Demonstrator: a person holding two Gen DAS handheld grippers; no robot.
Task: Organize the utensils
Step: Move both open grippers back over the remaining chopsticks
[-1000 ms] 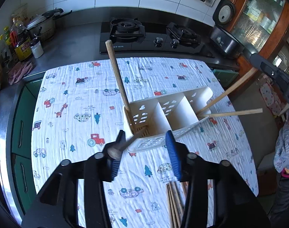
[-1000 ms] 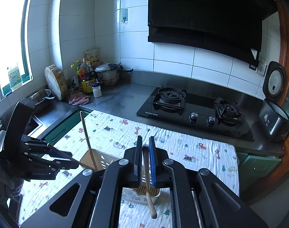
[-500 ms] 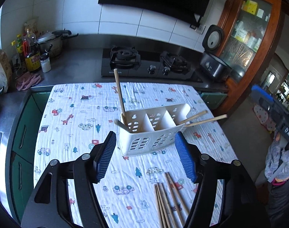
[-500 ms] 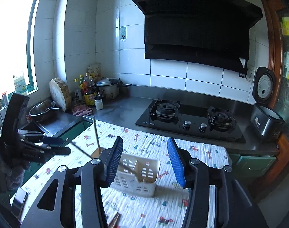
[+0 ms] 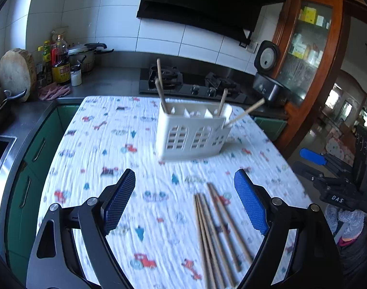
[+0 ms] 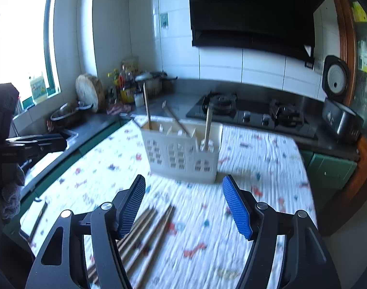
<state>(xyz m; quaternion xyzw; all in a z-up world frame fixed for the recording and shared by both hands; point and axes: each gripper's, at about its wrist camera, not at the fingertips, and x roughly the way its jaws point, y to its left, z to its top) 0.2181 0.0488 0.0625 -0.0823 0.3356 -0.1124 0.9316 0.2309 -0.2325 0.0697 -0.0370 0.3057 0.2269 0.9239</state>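
Daylight floods from the window [image 6: 22,48], blown out white, glare left of the range hood [image 6: 250,12], which stays dark. Tablecloth [image 5: 159,204] prints smeared by motion blur in both views. Heavy fisheye bending, black vignette corners.

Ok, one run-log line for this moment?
left claw: open, empty, jaws just opening | right claw: open, empty, jaws just opening | white caddy: holds utensils | loose chopsticks: on tablecloth

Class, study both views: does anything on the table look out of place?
Yes. A bundle of chopsticks lies loose on the cloth, outside the white caddy, where other utensils already stand slanting.
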